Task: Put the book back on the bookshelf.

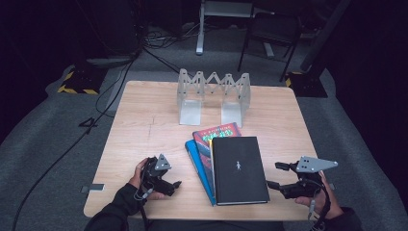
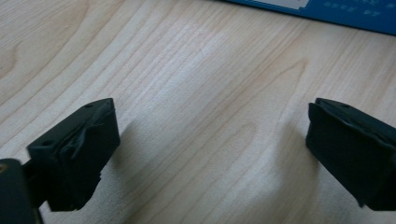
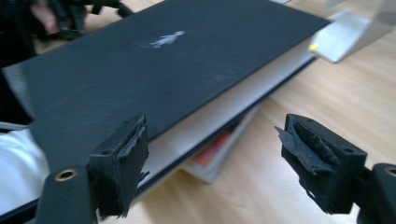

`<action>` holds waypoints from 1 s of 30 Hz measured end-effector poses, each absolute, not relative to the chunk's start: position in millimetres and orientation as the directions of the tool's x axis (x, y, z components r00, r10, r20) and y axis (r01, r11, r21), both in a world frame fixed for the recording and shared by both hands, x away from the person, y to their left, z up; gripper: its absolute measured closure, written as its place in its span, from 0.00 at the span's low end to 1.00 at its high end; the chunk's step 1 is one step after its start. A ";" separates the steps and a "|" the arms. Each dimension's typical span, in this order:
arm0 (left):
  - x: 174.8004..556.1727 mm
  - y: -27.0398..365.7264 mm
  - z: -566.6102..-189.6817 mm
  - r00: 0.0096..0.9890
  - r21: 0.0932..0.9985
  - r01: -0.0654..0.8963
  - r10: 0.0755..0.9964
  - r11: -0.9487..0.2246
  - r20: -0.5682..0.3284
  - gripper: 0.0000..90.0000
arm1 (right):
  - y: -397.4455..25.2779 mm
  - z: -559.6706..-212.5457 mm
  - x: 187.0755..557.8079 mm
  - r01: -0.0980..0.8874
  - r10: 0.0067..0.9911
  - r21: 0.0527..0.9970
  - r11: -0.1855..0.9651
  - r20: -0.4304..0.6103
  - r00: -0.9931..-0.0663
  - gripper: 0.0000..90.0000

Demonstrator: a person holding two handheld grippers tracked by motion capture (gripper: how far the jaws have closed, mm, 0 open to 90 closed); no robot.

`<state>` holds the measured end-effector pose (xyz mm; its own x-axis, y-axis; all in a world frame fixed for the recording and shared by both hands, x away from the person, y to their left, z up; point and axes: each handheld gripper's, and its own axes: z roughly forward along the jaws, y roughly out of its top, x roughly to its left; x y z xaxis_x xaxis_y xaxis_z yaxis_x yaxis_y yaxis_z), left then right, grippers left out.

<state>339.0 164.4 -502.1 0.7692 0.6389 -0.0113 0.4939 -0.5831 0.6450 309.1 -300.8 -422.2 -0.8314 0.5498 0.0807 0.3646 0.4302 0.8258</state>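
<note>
Both grippers sit at the near edge of the wooden table (image 1: 144, 125), one on each side of a stack of three books. On the left, the left gripper (image 1: 174, 185) rests low over bare wood with its jaws spread wide and nothing between them; the blue book (image 2: 327, 11) lies just beyond its tips. On the right, the right gripper (image 1: 275, 175) points at the near right corner of the black book (image 1: 239, 168), jaws wide apart and gripping nothing, one jaw close beside the book's page edge. That black book lies on top, with a red book (image 1: 211, 137) under it and the blue one lowest, fanned out to the left. Farther back, near the far edge, stands a clear folding book rack (image 1: 214, 94).
</note>
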 end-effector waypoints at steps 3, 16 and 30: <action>337.3 162.7 -500.8 0.775 0.644 0.488 0.632 -0.589 -0.011 0.10 | -302.5 -421.2 302.2 0.377 0.535 0.830 0.411 0.115 -0.837 0.24; 331.4 157.2 -499.1 0.801 0.643 0.465 0.598 -0.609 -0.013 0.17 | -305.7 -425.3 269.5 0.323 0.490 0.832 0.451 0.071 -0.869 0.22; 326.6 139.8 -488.7 0.825 0.703 0.377 0.564 -0.603 0.041 0.24 | -267.0 -440.9 269.3 0.328 0.477 0.790 0.518 0.051 -0.878 0.28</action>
